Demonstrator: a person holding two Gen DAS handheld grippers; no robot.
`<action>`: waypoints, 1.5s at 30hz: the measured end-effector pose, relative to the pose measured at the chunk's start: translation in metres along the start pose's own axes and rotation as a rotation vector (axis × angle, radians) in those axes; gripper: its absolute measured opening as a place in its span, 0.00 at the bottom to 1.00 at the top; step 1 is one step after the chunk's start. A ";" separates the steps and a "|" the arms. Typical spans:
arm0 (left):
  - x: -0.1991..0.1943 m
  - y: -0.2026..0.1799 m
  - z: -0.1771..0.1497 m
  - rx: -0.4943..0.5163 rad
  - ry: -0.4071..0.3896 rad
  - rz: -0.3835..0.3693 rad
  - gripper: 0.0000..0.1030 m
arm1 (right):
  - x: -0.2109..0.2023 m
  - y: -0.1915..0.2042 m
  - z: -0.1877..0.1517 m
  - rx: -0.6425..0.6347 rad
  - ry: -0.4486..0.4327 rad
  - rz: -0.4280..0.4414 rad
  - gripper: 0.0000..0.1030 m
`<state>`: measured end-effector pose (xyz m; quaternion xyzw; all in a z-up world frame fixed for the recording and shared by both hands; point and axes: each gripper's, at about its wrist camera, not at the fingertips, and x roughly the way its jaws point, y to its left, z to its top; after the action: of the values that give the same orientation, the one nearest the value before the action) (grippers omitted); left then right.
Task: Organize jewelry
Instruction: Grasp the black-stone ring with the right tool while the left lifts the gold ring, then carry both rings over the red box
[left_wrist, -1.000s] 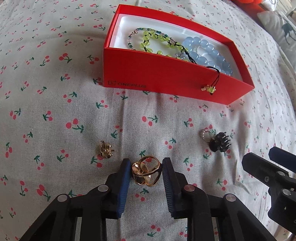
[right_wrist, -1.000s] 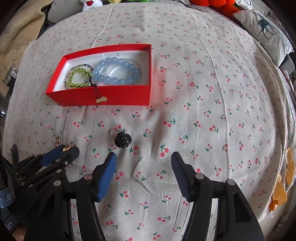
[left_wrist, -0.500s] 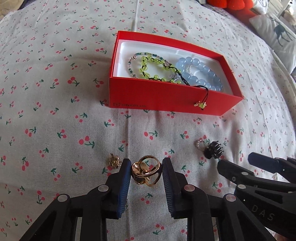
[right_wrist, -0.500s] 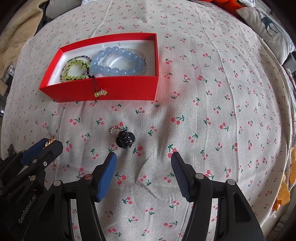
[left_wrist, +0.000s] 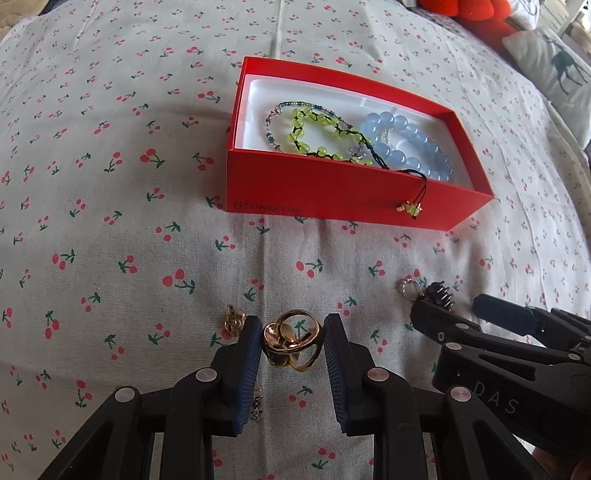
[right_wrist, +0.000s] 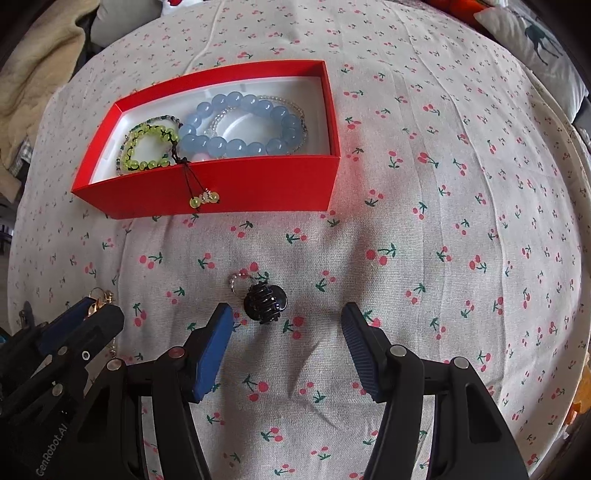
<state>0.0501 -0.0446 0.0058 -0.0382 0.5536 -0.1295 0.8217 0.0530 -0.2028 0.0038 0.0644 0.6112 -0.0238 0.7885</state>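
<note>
Left gripper (left_wrist: 291, 345) pinches the gold ring (left_wrist: 291, 343), lifted clear of the cherry-print cloth (left_wrist: 110, 258); grip unchanged from a second ago. Right gripper (right_wrist: 286, 328), jaws spread and empty, now sits lower and nearer the black hair claw (right_wrist: 264, 302). Red box (right_wrist: 258, 184) holds the bracelets.

Soft daylight, perhaps from upper right; sharp centre, fisheye-bent, dark edges.
</note>
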 end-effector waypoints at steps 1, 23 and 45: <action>0.000 0.000 0.000 -0.002 0.001 0.002 0.27 | 0.001 0.003 0.001 -0.003 -0.001 0.011 0.62; -0.002 0.007 0.001 -0.042 -0.017 -0.001 0.27 | -0.029 -0.004 0.003 0.039 -0.112 0.080 0.14; -0.037 0.005 0.032 -0.054 -0.208 -0.010 0.27 | -0.093 -0.010 0.009 0.075 -0.320 0.060 0.14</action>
<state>0.0673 -0.0333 0.0505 -0.0765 0.4683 -0.1139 0.8729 0.0368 -0.2174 0.0949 0.1075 0.4744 -0.0331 0.8731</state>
